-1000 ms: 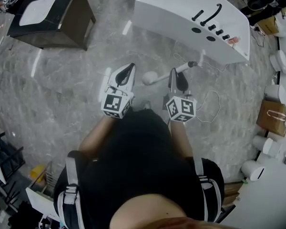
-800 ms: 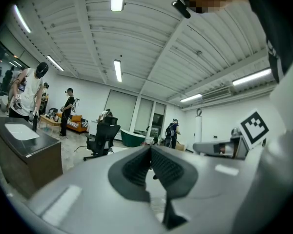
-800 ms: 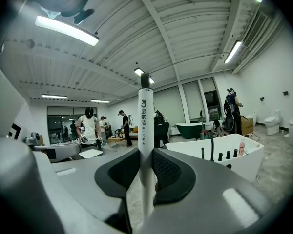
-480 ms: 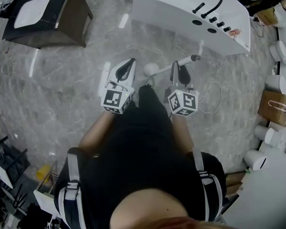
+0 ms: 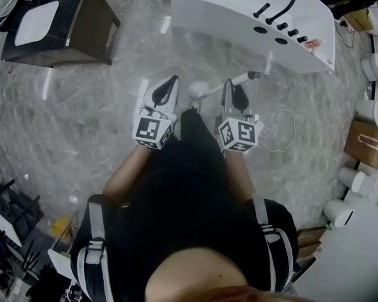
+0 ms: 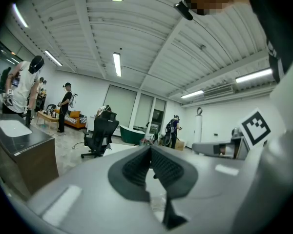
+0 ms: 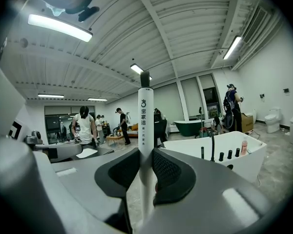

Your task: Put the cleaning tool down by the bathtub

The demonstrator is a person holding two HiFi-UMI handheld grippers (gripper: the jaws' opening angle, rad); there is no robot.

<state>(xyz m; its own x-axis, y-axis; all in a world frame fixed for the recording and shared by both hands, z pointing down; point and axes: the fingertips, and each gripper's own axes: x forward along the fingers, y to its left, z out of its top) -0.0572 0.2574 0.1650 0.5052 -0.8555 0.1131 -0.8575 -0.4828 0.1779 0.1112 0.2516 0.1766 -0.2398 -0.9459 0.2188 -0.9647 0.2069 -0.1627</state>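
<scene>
Right gripper (image 5: 232,99): jaws closed on the tool (image 5: 211,88), pads clamping the white handle partway along its length. Left gripper (image 5: 166,93): jaws together at the tips, nothing between them, level with the right and just beside the tool's round head.

Tool is off the floor (image 5: 195,55), held low in front of the person. Its long axis runs crosswise to the right jaws, with the round head toward the left gripper and the dark-tipped end toward the tub (image 5: 239,11).

The tub lies ahead and slightly right of the right gripper, which is the nearer one. Judgement: the set-down falls to the right gripper, forward and down.
</scene>
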